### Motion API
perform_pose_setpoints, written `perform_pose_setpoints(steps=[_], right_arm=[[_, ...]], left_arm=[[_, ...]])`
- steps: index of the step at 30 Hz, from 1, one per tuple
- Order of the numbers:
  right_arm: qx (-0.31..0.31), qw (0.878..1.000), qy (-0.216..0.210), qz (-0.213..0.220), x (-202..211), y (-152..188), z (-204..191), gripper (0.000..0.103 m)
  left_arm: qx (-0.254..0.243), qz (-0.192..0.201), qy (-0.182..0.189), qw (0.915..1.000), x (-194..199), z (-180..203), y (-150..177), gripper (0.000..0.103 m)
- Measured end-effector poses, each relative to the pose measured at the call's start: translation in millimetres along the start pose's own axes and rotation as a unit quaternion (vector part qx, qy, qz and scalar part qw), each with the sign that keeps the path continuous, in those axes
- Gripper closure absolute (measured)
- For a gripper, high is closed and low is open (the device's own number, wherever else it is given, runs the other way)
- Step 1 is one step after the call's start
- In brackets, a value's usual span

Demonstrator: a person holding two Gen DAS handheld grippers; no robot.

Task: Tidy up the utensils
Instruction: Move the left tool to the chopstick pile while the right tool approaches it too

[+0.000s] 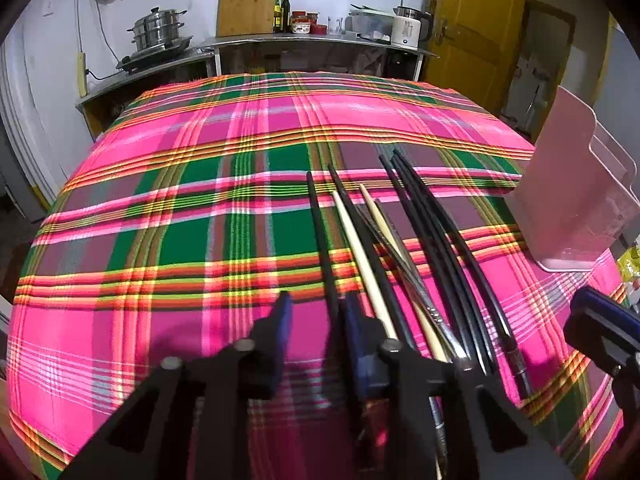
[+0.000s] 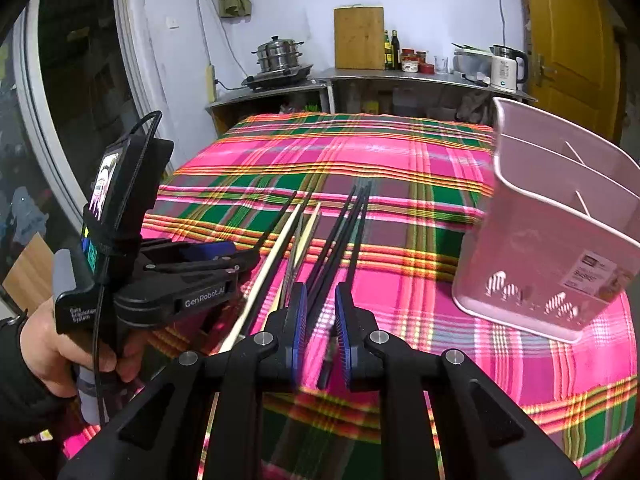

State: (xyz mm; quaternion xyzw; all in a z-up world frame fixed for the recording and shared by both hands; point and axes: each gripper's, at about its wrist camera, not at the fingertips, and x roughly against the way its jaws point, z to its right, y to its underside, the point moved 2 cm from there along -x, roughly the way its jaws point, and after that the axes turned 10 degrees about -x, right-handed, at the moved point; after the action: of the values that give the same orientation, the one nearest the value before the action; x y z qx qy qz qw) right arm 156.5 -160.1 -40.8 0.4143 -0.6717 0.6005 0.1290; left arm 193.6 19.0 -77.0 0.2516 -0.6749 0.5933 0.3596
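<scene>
Several chopsticks lie side by side on the plaid tablecloth (image 1: 160,208): a black bundle (image 1: 440,232), two pale wooden ones (image 1: 360,248) and thin metal ones (image 1: 404,272). One black chopstick (image 1: 320,232) lies apart at the left, and its near end passes between the jaws of my left gripper (image 1: 316,320). It sits close to the right pad, with cloth showing beside the left pad. My right gripper (image 2: 322,320) hovers narrowly open over the near ends of the black bundle (image 2: 344,240), holding nothing. A pink divided holder (image 2: 552,240) stands upright at the right.
A hand (image 2: 60,344) grips the left gripper's handle at the table's near left. Behind the table a metal counter (image 1: 320,42) carries a cutting board (image 1: 246,2), a steamer pot (image 1: 158,28), bottles and a white kettle (image 1: 406,28). A yellow door (image 1: 472,20) is at the back right.
</scene>
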Motion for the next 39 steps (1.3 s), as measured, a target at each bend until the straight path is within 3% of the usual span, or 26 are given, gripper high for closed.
perform_pose_setpoints(steps=[6,17,19,21,23,32,34,39], right_arm=[[0.006,1.0,-0.01,-0.018,-22.2,-12.8,-10.0,0.088],[0.01,0.996,-0.034,-0.081,-79.6,-31.0,-25.1,0.088],[0.01,0.995,-0.035,-0.089,-86.7,-33.6,-26.0,0.088],[0.007,0.995,-0.034,-0.095,-93.4,-35.3,-25.8,0.088],[0.005,0.995,-0.029,-0.099,-100.1,-37.7,-24.8,0.088],[0.009,0.993,-0.014,-0.116,-115.1,-41.4,-27.1,0.091],[0.007,0.993,-0.012,-0.118,-117.0,-43.0,-26.7,0.098],[0.002,0.993,-0.015,-0.12,-117.5,-46.9,-24.4,0.103]], left_arm=[[0.034,0.0,0.008,0.9994,4.3,-20.4,5.9,0.094],[0.057,-0.01,0.0,0.9984,7.3,-48.2,12.4,0.095],[0.047,-0.013,0.002,0.9988,4.9,-47.8,9.0,0.093],[0.035,-0.014,0.008,0.9992,2.0,-46.7,3.8,0.08],[0.028,-0.016,0.011,0.9994,-1.1,-46.9,-0.7,0.076],[-0.012,-0.025,-0.008,0.9996,-12.7,-41.7,-15.0,0.076],[-0.018,-0.025,-0.012,0.9995,-13.7,-40.8,-16.7,0.076],[-0.014,-0.025,-0.015,0.9995,-16.0,-43.6,-19.8,0.095]])
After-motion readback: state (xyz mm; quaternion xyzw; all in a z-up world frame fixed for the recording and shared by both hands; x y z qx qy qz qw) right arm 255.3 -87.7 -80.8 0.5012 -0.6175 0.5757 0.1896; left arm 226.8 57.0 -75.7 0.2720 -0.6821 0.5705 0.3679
